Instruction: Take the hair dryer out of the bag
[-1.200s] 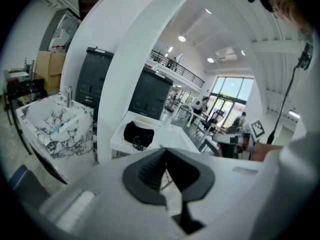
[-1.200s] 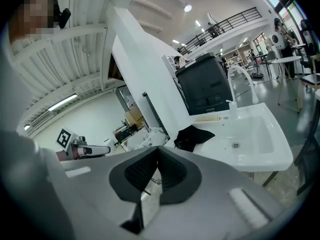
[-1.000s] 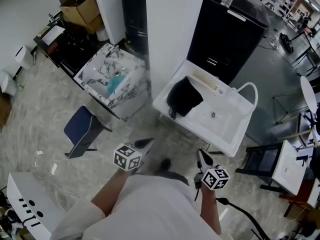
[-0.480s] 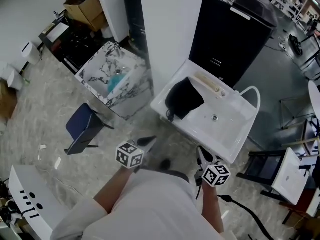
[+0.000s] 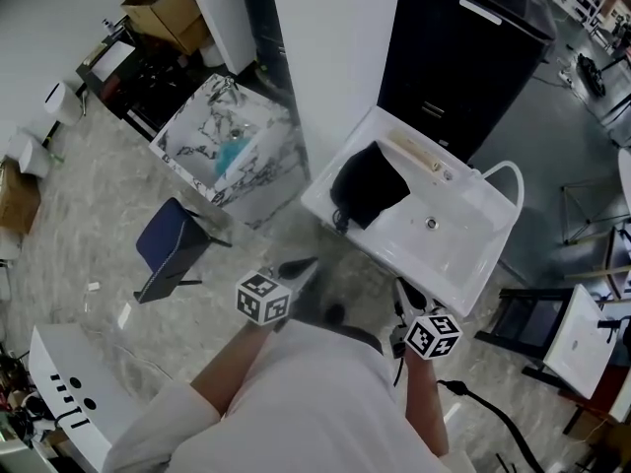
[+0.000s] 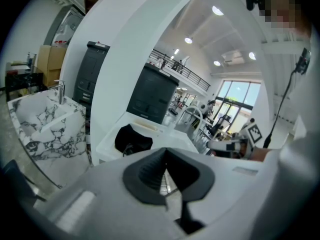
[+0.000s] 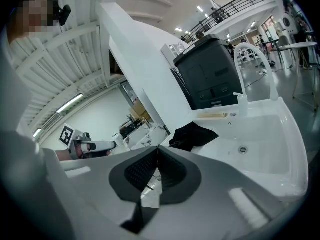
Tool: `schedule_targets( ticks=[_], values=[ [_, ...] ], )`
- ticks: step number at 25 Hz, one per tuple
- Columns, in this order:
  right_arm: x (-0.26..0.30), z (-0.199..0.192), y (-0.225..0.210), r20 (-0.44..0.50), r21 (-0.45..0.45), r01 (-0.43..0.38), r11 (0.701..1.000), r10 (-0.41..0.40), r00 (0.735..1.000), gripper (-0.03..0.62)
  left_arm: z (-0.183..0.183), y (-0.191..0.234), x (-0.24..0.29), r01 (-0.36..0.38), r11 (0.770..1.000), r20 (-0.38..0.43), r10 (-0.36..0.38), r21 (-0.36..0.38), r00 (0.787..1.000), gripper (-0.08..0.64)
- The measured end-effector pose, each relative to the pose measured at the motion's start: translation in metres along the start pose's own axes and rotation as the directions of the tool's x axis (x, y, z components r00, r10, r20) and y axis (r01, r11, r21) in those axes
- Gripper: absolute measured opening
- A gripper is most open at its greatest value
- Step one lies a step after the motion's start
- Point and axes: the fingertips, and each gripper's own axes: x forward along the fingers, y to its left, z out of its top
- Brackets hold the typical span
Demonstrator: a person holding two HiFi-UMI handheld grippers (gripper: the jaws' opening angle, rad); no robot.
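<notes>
Two sets of tongs, one in each hand. The left tongs (image 5: 302, 264) and the right tongs (image 5: 402, 290) both have their jaws pressed together with nothing between them. Two sinks stand beyond them, a marble sink (image 5: 187, 131) at far left and a white sink (image 5: 463, 254) to its right. One black bag (image 5: 367, 185) lies at the white sink's left end; the hair dryer is hidden. Since a second ago both tongs have edged nearer the white sink, jaws unchanged.

Two sinks: a marbled sink (image 5: 185, 142) at left, a white sink (image 5: 463, 256) at right. One black bag (image 5: 368, 185). One faucet (image 5: 504, 177). One blue stool (image 5: 168, 246). One cabinet (image 5: 463, 57), far. Two grippers, near: left gripper (image 5: 304, 264), right gripper (image 5: 400, 289).
</notes>
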Motion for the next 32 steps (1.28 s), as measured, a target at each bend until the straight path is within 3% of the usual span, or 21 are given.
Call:
schedule_targets(
  ticks=[9, 16, 20, 23, 32],
  values=[
    [0.031, 0.015, -0.012, 0.001, 0.023, 0.041, 0.999, -0.041, 0.999, 0.005, 0.025, 0.031, 0.031, 0.007, 1.000, -0.013, -0.006, 0.025, 1.000, 0.000],
    [0.066, 0.029, -0.028, -0.011, 0.046, 0.080, 0.996, -0.080, 0.997, 0.005, 0.028, 0.070, 0.074, 0.018, 0.999, -0.117, -0.012, 0.051, 0.993, 0.000],
    [0.085, 0.034, -0.032, -0.023, 0.057, 0.094, 0.994, -0.093, 0.995, 0.005, 0.021, 0.094, 0.107, 0.004, 0.996, -0.195, 0.014, 0.092, 0.981, 0.002],
    [0.097, 0.037, -0.037, -0.037, 0.068, 0.111, 0.991, -0.109, 0.993, 0.005, 0.017, 0.111, 0.137, 0.015, 0.995, -0.249, 0.010, 0.098, 0.968, 0.066],
    [0.122, 0.041, -0.059, -0.075, 0.104, 0.199, 0.975, -0.191, 0.979, 0.005, -0.004, 0.156, 0.209, 0.034, 0.998, -0.385, -0.012, 0.051, 0.923, 0.081]
  ],
)
